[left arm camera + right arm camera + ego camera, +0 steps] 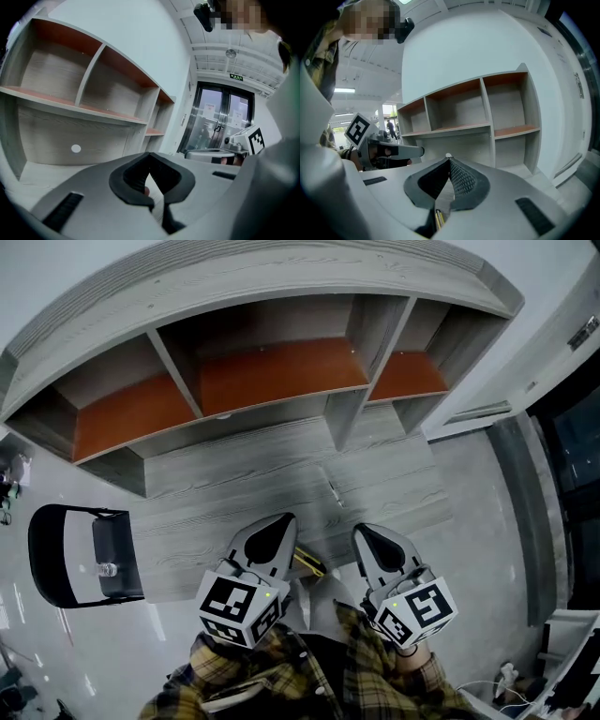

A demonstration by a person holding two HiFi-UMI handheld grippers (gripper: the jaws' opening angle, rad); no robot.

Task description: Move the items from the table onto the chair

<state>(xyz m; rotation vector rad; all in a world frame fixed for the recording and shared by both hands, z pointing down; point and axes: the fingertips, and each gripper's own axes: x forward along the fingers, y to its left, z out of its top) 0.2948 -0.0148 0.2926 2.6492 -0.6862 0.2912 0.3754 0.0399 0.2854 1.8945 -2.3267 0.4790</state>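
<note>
The grey wood table (234, 493) stands under a shelf unit. On it lie a slim pen-like item (334, 493) and a yellow-and-black item (309, 562) at the front edge, between my grippers. The yellow item also shows below the jaws in the right gripper view (438, 219). My left gripper (279, 521) and right gripper (363, 532) hover side by side over the front of the table, both shut with nothing held. Their tips meet in the left gripper view (150, 158) and the right gripper view (449, 159). A black chair (56, 554) stands left of the table with a small clear thing (108, 569) on its seat.
The shelf unit (272, 371) with orange-brown boards rises at the table's back. A white wall and a dark glass door (572, 456) are on the right. White devices and cables (525, 690) lie on the floor at lower right. A plaid sleeve (281, 671) fills the bottom.
</note>
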